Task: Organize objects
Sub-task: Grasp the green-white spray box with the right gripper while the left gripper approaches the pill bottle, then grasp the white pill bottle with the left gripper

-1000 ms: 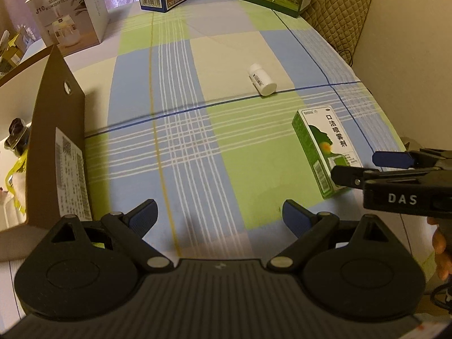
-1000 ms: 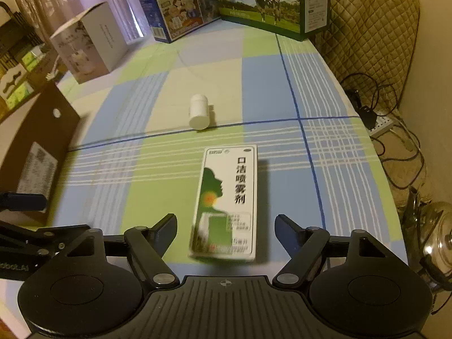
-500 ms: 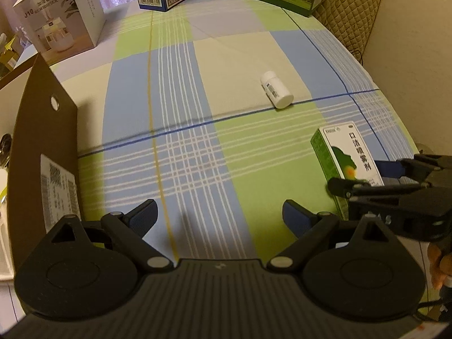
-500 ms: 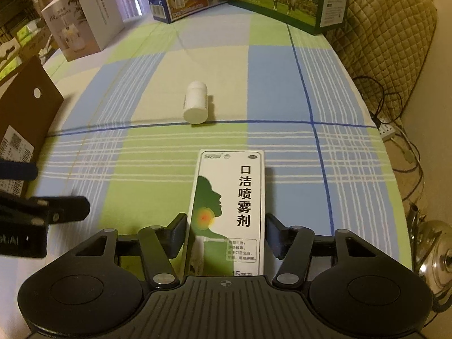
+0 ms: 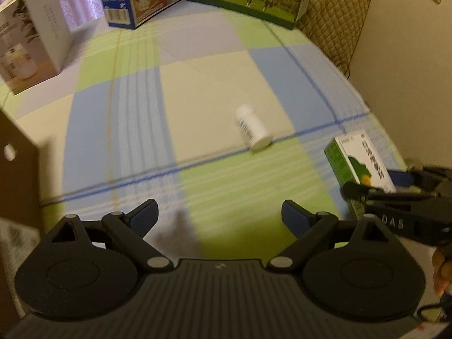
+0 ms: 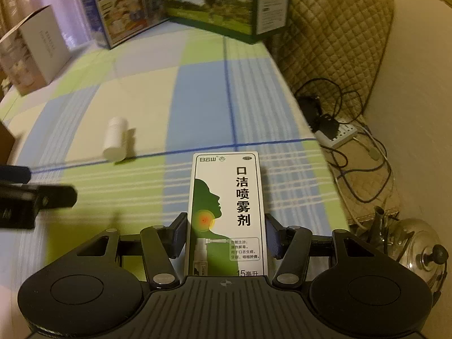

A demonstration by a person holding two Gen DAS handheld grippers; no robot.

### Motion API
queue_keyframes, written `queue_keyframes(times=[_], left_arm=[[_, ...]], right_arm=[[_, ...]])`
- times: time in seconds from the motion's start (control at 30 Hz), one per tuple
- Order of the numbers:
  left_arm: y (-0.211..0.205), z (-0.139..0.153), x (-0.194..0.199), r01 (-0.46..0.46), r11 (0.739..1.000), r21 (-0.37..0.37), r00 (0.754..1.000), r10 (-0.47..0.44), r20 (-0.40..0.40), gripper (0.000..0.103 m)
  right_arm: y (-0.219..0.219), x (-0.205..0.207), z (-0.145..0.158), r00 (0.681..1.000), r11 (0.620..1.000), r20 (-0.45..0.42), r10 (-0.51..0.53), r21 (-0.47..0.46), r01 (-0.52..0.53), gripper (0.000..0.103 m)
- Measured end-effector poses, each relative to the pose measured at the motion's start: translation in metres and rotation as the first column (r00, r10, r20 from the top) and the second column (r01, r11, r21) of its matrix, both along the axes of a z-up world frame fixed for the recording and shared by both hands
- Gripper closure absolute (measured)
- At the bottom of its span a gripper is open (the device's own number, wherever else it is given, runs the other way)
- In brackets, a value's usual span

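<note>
Checked cloth covers the table. My right claw grips the spray box; my left claw gapes over bare cloth, with the white bottle beyond.

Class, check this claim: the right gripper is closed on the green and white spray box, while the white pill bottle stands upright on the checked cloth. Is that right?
Not quite. The white pill bottle lies on its side, not upright, as the right wrist view shows. The rest holds: the right gripper is closed on the spray box, and the bottle rests on the checked cloth.
</note>
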State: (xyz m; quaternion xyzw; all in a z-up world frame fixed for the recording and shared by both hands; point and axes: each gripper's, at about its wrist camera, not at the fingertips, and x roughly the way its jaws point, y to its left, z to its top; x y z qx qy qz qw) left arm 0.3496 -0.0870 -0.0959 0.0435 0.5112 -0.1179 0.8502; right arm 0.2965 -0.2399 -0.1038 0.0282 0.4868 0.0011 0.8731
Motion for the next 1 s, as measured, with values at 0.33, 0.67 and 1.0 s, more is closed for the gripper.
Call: queue_keyframes(times=[0.33,0.67,1.0], left_arm=[[-0.033,-0.012,0.047,0.002,0.999,-0.038,0.998,0.0,0.06,0.026],[-0.048,-0.03,0.068,0.038,0.999,-0.007,0.998,-0.038,0.055,0.063],[-0.036,-0.033,0.063,0.054,0.998,0.017,0.997,-0.055,0.053,0.08]], right_arm=[[-0.012,0.013,0.001,0.999,1.0,0.016,-0.03,0.008,0.03,0.05],[-0.011,0.02,0.0,1.0,1.0,0.018,-0.024,0.002,0.024,0.05],[-0.004,0.022,-0.001,1.0,1.0,0.015,0.011,-0.006,-0.011,0.05]])
